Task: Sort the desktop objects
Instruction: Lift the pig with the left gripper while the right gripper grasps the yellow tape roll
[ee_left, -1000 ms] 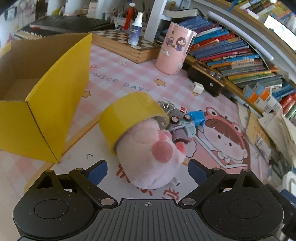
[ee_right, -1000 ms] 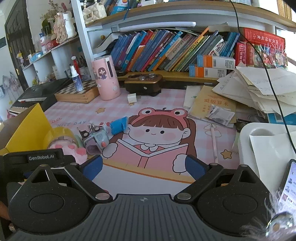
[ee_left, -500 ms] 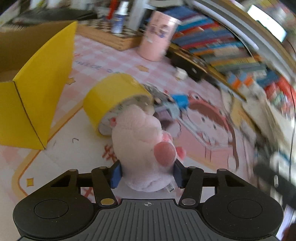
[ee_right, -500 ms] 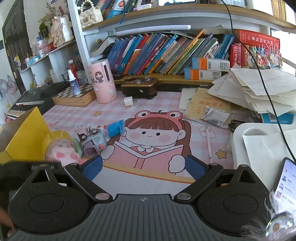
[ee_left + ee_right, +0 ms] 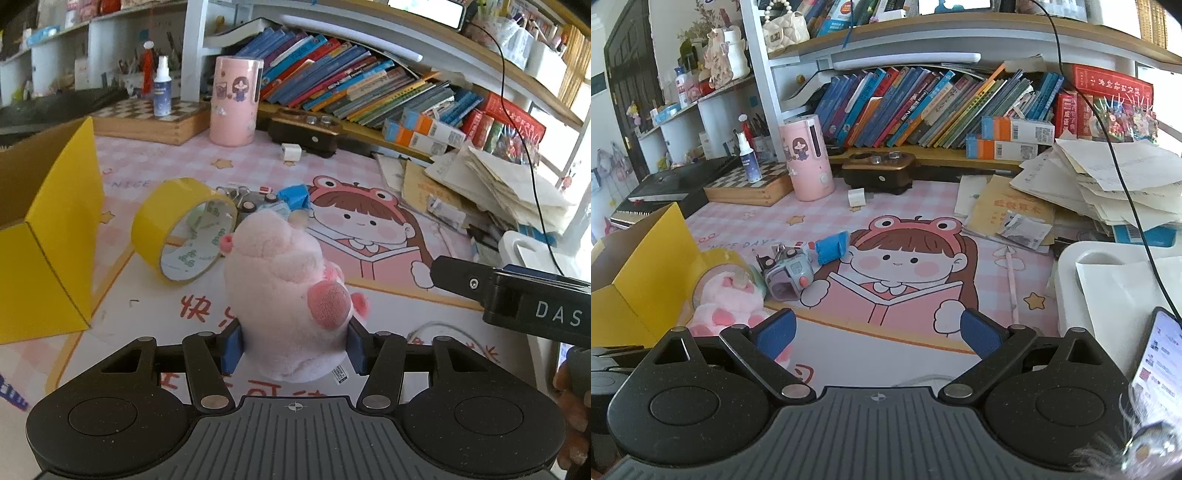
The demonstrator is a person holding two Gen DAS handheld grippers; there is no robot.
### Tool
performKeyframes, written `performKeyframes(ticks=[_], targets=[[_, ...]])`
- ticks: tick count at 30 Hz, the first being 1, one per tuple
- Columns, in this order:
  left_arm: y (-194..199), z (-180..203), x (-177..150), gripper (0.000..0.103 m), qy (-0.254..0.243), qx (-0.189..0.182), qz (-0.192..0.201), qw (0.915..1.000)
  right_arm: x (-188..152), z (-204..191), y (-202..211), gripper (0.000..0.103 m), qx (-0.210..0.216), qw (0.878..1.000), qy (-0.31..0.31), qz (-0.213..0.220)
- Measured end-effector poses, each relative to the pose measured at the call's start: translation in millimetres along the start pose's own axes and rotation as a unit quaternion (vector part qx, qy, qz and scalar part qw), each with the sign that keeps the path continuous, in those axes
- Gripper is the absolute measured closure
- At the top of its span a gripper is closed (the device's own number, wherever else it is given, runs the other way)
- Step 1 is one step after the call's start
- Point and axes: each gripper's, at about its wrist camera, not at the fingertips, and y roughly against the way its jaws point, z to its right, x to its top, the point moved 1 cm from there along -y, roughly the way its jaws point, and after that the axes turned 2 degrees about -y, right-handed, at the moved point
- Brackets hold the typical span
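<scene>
A pink plush toy point(image 5: 284, 295) with darker pink paw pads sits between the blue pads of my left gripper point(image 5: 293, 349), which is shut on it and holds it off the desk mat. The same plush point(image 5: 726, 306) shows at the lower left of the right wrist view. Just behind it a roll of yellow tape point(image 5: 177, 229) stands on edge. An open yellow cardboard box point(image 5: 48, 236) stands at the left. My right gripper point(image 5: 879, 330) is open over the mat with nothing between its fingers.
A small toy car point(image 5: 788, 277), a blue clip point(image 5: 831, 249) and metal binder clips lie mid-mat. A pink canister point(image 5: 807, 162), a chessboard box point(image 5: 750, 186) and a dark case point(image 5: 879, 171) line the back. Loose papers point(image 5: 1108, 177) and a white tray point(image 5: 1108, 273) fill the right.
My left gripper closed on the plush, drew it out of the tape roll and lifted it, rolling as it went. The tape's hollow core now shows. The right gripper barely moved.
</scene>
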Motion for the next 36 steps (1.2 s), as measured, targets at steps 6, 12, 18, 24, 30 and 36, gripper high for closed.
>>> performKeyframes(ticks=[6, 12, 18, 24, 30, 36], targets=[[17.0, -8.1, -4.1, 0.049, 0.018, 0.024, 0.018, 0.9994, -5.2, 3.4, 4.8, 0.006, 0.000, 1.000, -0.005, -0.006], [46.6, -15.7, -4.5, 0.049, 0.022, 0.048, 0.049, 0.9974, -8.2, -2.7, 2.0, 0.006, 0.015, 1.000, -0.008, -0.015], [70.1, -28.2, -10.4, 0.049, 0.032, 0.082, 0.072, 0.9935, -5.9, -20.3, -6.9, 0.006, 0.041, 0.999, -0.007, -0.022], [86.2, -45.2, -20.4, 0.049, 0.061, 0.114, 0.078, 0.9886, -4.6, -41.5, -18.7, 0.006, 0.072, 0.997, 0.005, -0.035], [94.3, -56.3, -28.3, 0.049, 0.082, 0.135, 0.075, 0.9845, -7.4, -61.6, -28.5, 0.006, 0.100, 0.993, 0.025, -0.052], [101.8, -67.8, -34.5, 0.049, 0.104, 0.156, 0.077, 0.9792, -9.0, -81.5, -34.9, 0.006, 0.126, 0.989, 0.052, -0.060]])
